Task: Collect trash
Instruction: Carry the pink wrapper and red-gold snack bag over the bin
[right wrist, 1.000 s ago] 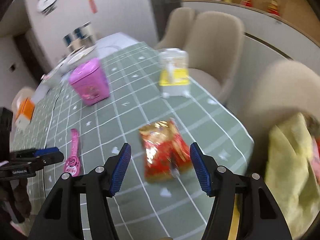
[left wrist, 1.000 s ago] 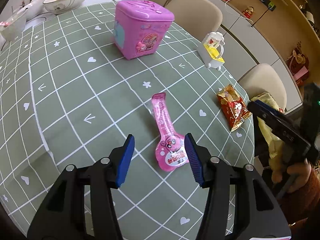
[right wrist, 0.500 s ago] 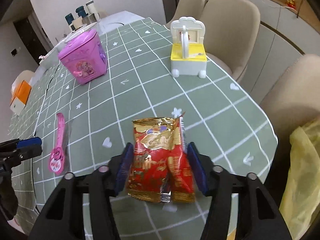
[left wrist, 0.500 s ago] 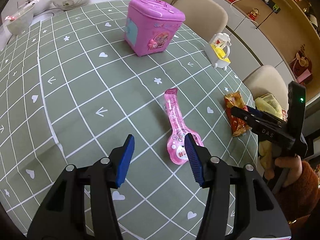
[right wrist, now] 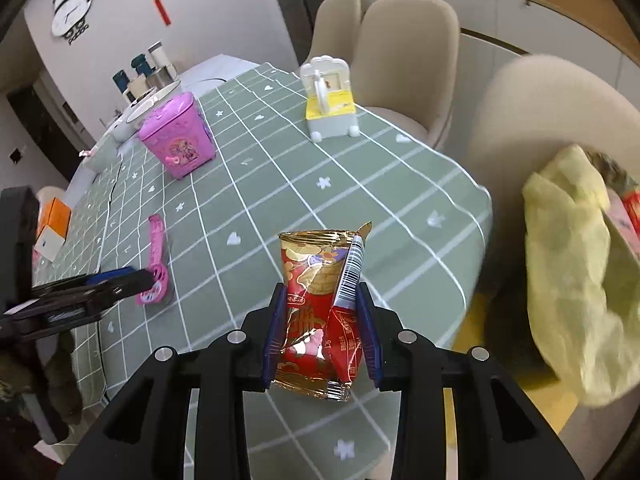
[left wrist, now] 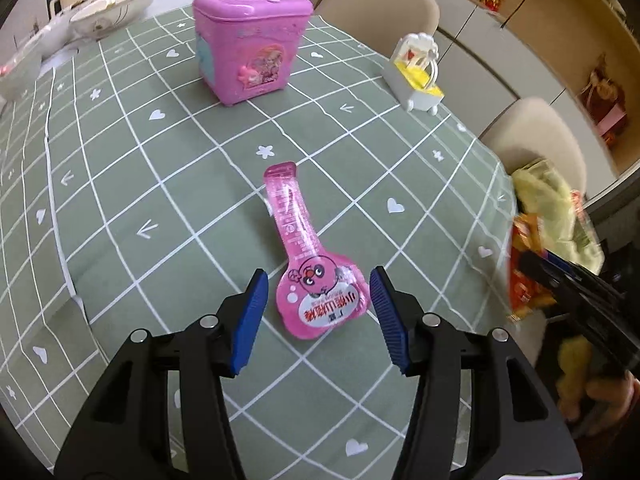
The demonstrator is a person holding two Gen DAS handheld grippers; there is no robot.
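Right gripper [right wrist: 322, 332] just closed, pinching crinkled foil snack packet [right wrist: 320, 300], left gripper [left wrist: 318, 312] spread around glossy pink pouch [left wrist: 316, 280]

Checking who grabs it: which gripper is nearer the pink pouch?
Left. The left gripper has its open jaws straddling the pink pouch; the right gripper is off beside it, holding a red packet.

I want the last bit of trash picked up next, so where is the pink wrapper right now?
In the left wrist view the pink wrapper lies flat on the green tablecloth, its wide end between the open left gripper fingers, nearer than the pink box.
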